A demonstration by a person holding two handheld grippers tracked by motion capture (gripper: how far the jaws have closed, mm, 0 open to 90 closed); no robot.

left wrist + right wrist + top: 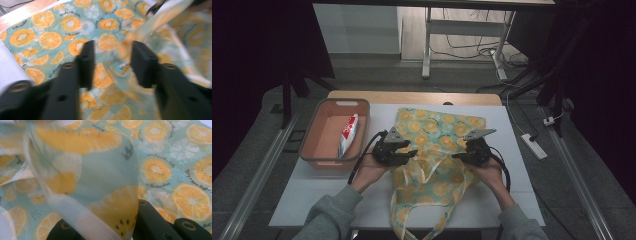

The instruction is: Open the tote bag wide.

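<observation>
A teal cloth bag point(434, 127) printed with orange slices lies flat in the middle of the white table, its handles trailing toward the front edge. My left gripper point(411, 152) rests at the bag's left side. In the left gripper view its jaws point(112, 62) stand open just above the printed fabric point(50, 37), with nothing between them. My right gripper point(461, 156) is at the bag's right side near its mouth. In the right gripper view a fold of the bag point(100, 177) rises from between the jaws point(110, 222) and hides their tips.
A salmon plastic basket point(319, 161) stands on the table's left side with a red and white tube point(348, 134) lying in it. On the floor to the right lies a white power strip point(534, 146). Beyond the table stands a desk frame point(427, 45).
</observation>
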